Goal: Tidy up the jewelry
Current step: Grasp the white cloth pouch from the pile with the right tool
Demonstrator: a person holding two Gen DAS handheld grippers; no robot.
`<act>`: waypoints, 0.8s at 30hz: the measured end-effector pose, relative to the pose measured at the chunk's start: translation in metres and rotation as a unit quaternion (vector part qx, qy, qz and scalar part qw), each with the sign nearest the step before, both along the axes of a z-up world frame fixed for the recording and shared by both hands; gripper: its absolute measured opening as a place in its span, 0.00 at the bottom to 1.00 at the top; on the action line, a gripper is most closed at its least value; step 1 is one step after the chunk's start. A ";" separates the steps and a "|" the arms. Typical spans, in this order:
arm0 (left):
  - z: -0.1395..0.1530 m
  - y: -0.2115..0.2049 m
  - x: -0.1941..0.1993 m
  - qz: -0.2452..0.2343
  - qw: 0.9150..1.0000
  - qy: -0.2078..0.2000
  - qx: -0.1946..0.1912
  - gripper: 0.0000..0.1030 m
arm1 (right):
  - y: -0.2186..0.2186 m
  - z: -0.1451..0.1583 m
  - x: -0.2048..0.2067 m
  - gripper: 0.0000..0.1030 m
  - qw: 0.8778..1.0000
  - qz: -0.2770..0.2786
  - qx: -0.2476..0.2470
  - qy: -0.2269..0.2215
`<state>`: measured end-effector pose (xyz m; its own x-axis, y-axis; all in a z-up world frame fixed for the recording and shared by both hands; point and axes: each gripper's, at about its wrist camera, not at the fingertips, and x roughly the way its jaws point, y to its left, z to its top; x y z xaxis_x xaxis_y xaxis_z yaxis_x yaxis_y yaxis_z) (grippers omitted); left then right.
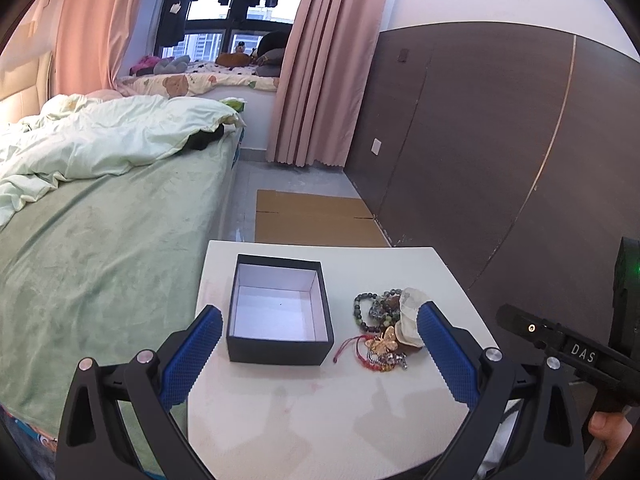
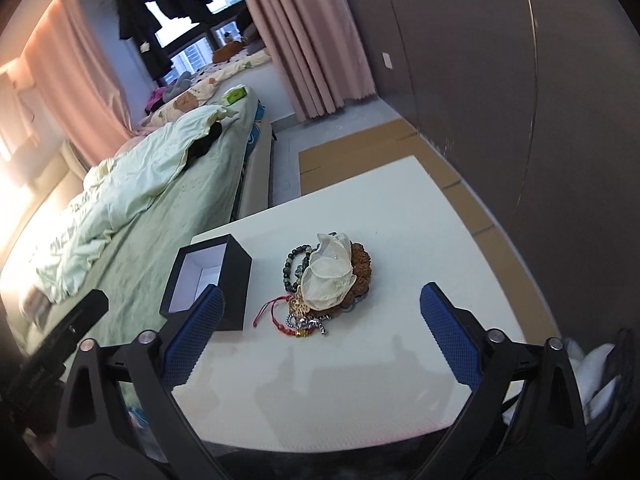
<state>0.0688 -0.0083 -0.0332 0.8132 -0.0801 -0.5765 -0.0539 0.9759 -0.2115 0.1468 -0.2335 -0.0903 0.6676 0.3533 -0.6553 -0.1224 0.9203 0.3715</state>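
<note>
Two grippers, left gripper [image 1: 320, 344] and right gripper [image 2: 320, 312], hover with fingers spread wide and empty; ahead of the right gripper a tangled jewelry pile [image 2: 322, 280] sits beside the open black box [image 1: 280, 308] on the tabletop [image 2: 400, 360]. Snagged strands could drag neighbours out.

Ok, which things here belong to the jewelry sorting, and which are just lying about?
Job:
- open black box, empty
- jewelry pile beside it: bead bracelets, red cord, gold butterfly, sheer pouch
- white table
- left gripper and right gripper, both open

Lying about:
- bed with rumpled duvet
- flattened cardboard on the floor
- pink curtains
</note>
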 end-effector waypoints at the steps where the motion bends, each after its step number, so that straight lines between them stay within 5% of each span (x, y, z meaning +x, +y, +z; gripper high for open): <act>1: -0.002 -0.001 0.005 -0.002 1.000 0.003 -0.002 0.88 | -0.001 -0.003 0.005 0.83 1.000 -0.003 0.004 0.009; 6: -0.018 -0.011 0.032 -0.014 0.999 0.034 -0.004 0.74 | -0.011 -0.033 0.036 0.63 0.995 -0.016 0.048 0.083; 11: -0.034 -0.019 0.054 -0.021 0.998 0.063 -0.017 0.64 | -0.016 -0.056 0.055 0.59 0.985 -0.015 0.109 0.136; 19: -0.058 -0.040 0.084 -0.026 0.995 0.092 -0.011 0.59 | -0.007 -0.076 0.084 0.59 0.976 -0.028 0.127 0.174; 22: -0.066 -0.045 0.094 -0.030 0.994 0.101 -0.010 0.56 | -0.005 -0.079 0.094 0.43 0.977 -0.035 0.113 0.176; 24: -0.069 -0.048 0.099 -0.031 0.994 0.103 -0.009 0.55 | -0.009 -0.082 0.098 0.06 0.977 -0.042 0.111 0.179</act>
